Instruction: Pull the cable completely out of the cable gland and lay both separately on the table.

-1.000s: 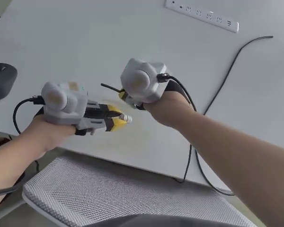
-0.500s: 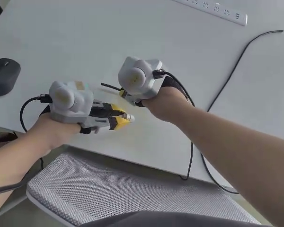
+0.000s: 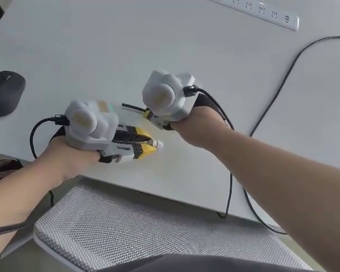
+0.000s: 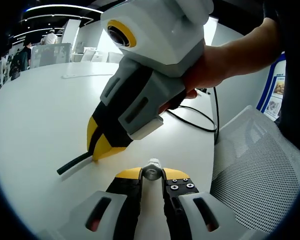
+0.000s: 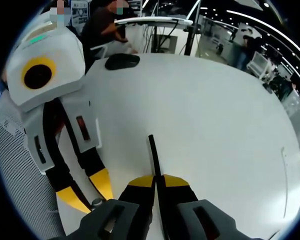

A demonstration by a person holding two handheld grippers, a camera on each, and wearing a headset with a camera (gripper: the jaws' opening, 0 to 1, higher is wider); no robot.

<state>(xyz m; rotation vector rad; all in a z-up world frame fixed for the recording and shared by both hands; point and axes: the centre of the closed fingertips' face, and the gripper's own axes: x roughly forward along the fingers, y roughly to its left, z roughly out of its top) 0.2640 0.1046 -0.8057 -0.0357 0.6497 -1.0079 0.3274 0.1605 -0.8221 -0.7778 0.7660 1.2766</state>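
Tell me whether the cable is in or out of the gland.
Out. The gland sits alone in the fingers of the left gripper, while the right gripper pinches the black cable apart from it.

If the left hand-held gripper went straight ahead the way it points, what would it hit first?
Probably the right hand-held gripper, whose grey body crosses just ahead of the left hand-held gripper and its cable gland; the gap is hard to judge.

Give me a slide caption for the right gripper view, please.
Right tongs clamp the black cable over the white table; left tongs hold the gland beside them.
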